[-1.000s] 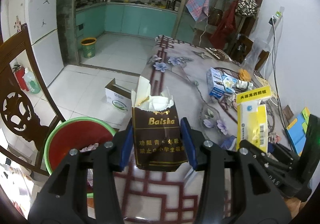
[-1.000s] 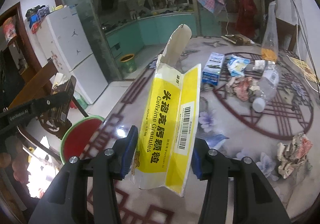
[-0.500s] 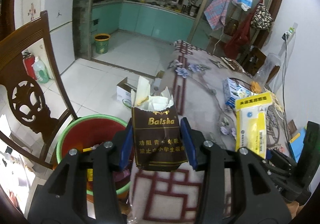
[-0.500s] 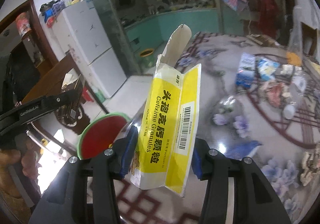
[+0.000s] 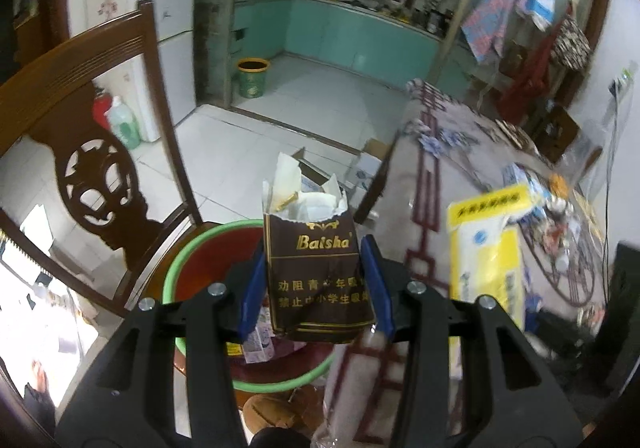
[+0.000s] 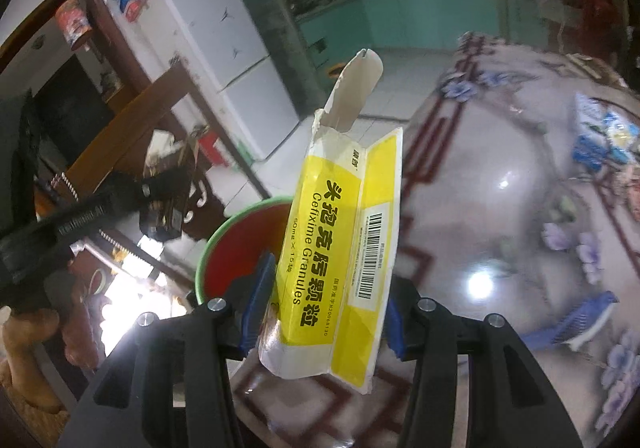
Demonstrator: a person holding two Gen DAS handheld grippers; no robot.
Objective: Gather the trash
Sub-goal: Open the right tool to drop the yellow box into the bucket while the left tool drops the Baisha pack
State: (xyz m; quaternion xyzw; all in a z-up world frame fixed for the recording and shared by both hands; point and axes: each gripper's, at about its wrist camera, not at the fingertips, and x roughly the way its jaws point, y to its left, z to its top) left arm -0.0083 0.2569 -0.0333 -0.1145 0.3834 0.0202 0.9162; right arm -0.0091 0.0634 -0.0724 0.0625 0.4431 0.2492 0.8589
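Note:
My left gripper [image 5: 316, 288] is shut on a brown Baisha cigarette pack [image 5: 320, 272] stuffed with white paper, held over the near rim of a red basin with a green rim [image 5: 180, 260] on the floor. My right gripper [image 6: 326, 304] is shut on a flattened yellow and white medicine box [image 6: 344, 248], at the table's edge beside the same red basin [image 6: 236, 244]. The yellow medicine box [image 5: 488, 260] shows at the right of the left wrist view. The left gripper and the pack [image 6: 164, 208] show at the left of the right wrist view.
A carved wooden chair [image 5: 96, 168] stands left of the basin. The table [image 6: 500, 216] has a glossy flowered cover with more trash [image 5: 556, 208] on its far side. An open cardboard box [image 5: 320, 176] lies on the white tiled floor. A small green bin [image 5: 253, 78] stands by the kitchen doorway.
Both grippers have moved left off the table toward the red basin, each still holding its box. The basin now sits under the left gripper and fills more of both views.

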